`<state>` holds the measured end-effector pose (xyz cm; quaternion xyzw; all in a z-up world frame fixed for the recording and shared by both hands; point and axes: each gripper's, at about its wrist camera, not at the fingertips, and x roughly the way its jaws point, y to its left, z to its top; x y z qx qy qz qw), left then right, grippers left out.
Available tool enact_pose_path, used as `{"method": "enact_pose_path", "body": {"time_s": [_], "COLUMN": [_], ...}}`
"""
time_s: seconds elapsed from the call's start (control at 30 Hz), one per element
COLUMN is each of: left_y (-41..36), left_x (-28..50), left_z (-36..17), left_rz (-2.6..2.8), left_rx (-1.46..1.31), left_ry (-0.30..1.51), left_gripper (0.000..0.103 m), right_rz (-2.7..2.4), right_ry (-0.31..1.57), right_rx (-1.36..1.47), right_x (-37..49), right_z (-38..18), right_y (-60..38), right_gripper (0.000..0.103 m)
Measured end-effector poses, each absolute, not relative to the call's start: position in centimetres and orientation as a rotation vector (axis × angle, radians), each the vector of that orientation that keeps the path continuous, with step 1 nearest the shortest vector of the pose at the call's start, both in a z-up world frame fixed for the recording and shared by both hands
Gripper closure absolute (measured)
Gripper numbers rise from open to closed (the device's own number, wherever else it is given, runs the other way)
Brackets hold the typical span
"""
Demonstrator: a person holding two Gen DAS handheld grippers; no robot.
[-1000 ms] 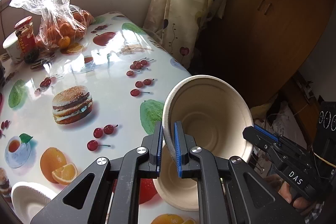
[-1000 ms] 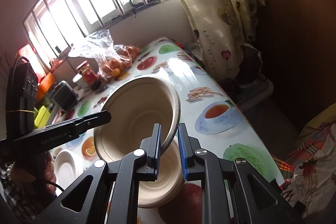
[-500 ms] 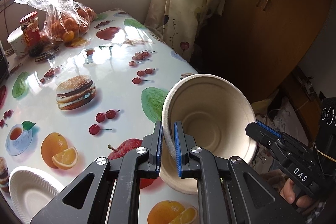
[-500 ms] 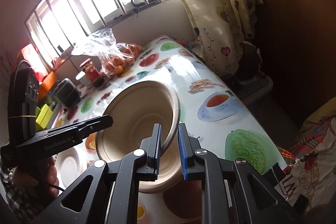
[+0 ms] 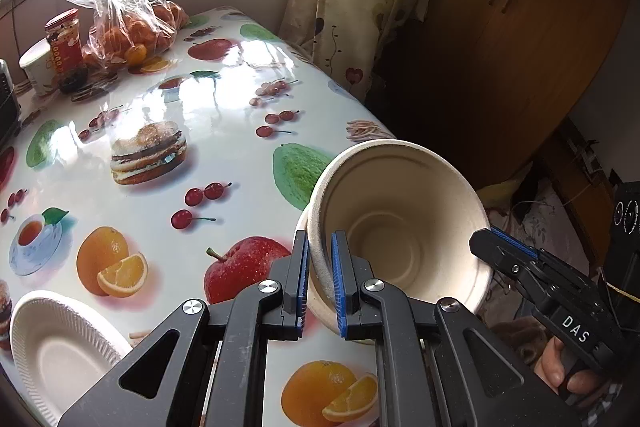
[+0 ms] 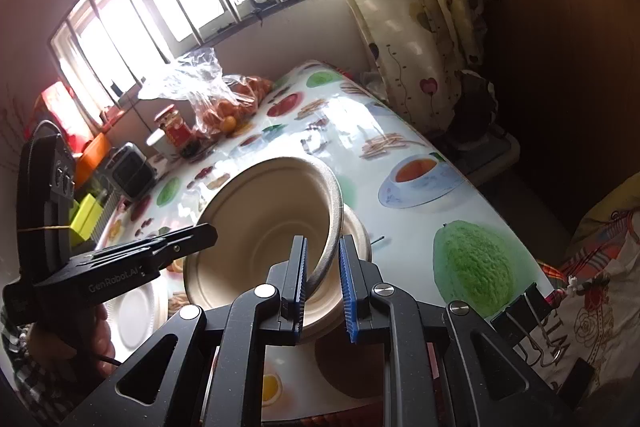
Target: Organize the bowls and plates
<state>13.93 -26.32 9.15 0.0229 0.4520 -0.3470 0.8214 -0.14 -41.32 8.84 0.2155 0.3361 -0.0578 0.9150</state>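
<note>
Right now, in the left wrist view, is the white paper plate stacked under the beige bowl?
No. The white paper plate lies alone at the table's near left corner, apart from the beige bowl.

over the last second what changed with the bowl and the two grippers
The right gripper has opened: a clear gap beside the beige bowl's rim, where it pinched before. The bowl sits lower over the second bowl. The left gripper stays clamped on the rim; the white plate stays put.
</note>
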Motion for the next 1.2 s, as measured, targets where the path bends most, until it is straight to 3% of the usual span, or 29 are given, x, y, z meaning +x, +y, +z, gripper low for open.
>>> {"method": "enact_pose_path", "body": {"time_s": [1.2], "left_y": [-27.1], "left_x": [14.3], "left_z": [6.5], "left_rz": [-0.724], "left_rx": [0.075], "left_ry": [1.018], "left_gripper": [0.092], "right_rz": [-0.143], "right_ry": [0.742], "right_rx": [0.448], "right_x": [0.3], "right_z": [6.4], "right_y": [-41.9], "right_gripper": [0.087]}}
